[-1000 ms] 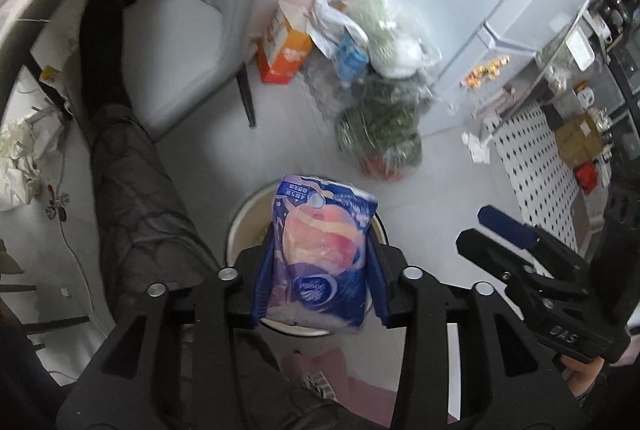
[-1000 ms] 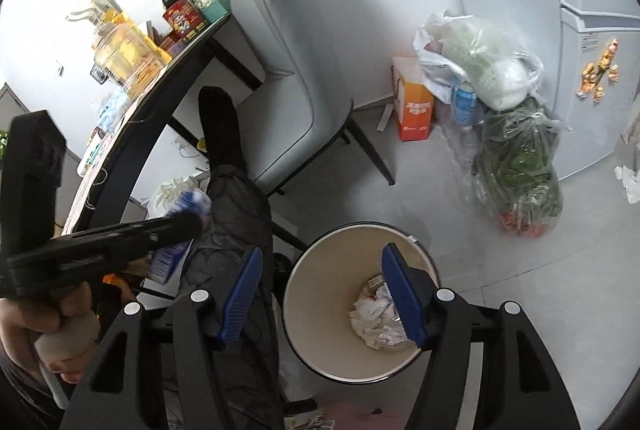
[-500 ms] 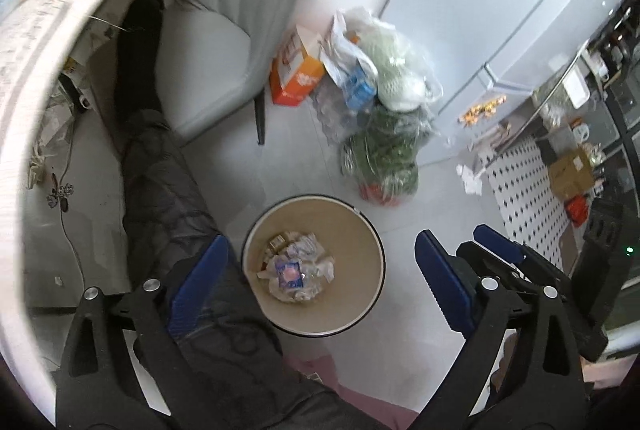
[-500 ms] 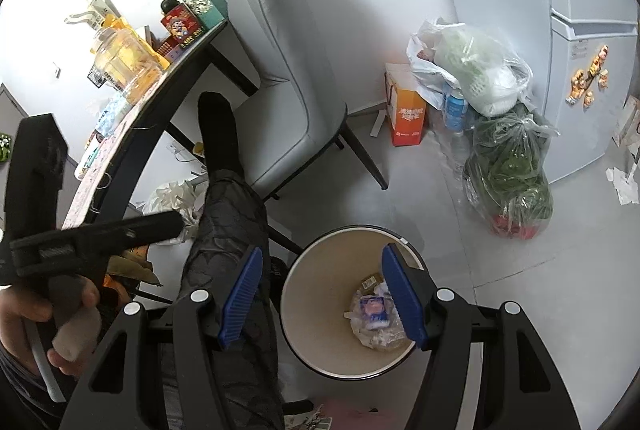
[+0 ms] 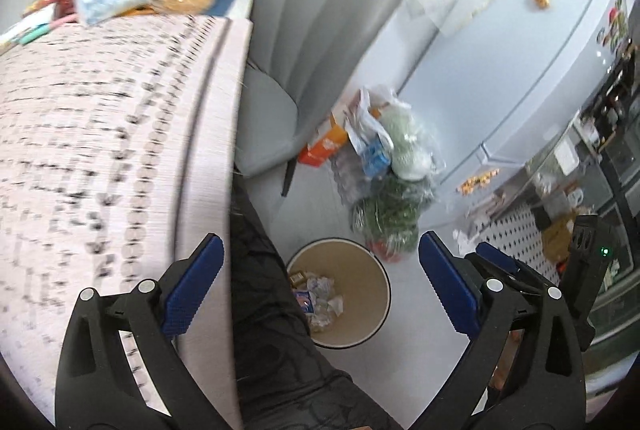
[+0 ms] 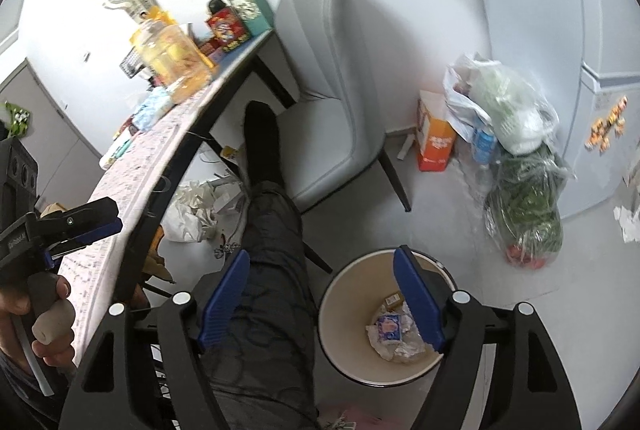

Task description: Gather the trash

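Your tissue pack [image 6: 387, 323] lay face up on the crumpled paper inside the round trash bin [image 6: 340, 302] on the floor by your leg [image 6: 272, 270], its long axis running from the right gripper's far pad toward the bin's near-left wall, and its printing was too small to read. Your left gripper [image 5: 320, 290] had its jaws flung wide with nothing between them, hanging over the table [image 5: 100, 149] edge, whose cloth was smeared by blur. Your right gripper [image 6: 322, 300], jaws just opening further and empty, hid part of the bin's far rim behind one pad.
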The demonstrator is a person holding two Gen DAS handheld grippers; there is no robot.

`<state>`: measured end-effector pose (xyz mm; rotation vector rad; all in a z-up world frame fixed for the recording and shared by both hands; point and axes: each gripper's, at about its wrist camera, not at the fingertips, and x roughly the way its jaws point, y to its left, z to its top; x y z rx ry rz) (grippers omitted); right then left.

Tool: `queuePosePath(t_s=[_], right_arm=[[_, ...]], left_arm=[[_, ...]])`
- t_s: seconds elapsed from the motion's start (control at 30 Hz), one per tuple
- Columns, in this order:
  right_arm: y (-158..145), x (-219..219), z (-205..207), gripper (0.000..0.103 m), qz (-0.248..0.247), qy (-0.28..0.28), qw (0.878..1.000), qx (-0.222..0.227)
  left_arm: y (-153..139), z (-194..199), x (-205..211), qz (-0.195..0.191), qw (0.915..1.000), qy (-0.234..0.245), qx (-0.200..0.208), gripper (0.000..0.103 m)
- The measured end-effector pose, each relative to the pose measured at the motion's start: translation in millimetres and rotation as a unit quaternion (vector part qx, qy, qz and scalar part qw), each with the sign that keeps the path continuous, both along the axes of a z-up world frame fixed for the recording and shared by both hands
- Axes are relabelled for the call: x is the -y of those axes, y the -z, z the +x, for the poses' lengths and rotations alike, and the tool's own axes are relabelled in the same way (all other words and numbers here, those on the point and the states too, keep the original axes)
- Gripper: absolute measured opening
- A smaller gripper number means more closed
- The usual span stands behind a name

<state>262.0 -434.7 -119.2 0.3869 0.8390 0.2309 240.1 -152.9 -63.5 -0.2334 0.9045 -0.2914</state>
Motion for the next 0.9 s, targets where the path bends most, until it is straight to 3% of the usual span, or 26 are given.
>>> queuePosePath(t_s=[0.33,0.47,0.9], right_arm=[[-62.3,-53.8,-11.5,0.087,-0.025,-0.036,0.998,0.042],[-88.1,-74.7,-19.1,0.096,-0.036,-0.045,0.996,0.062],[-161.2,-139.0,-53.3,0.095,-0.064,-0.064,0.988,0.128]], left_arm=[[-45.9,-43.2,-69.6,-0.022,0.9968,-0.051,0.057,0.097],[-65.7,-66.6,-95.9,-0.021,0.9939,-0.07,0.083,0.097],[-104.1,-142.7,-169.1,0.007,0.9777,-0.149,0.148,0.097]])
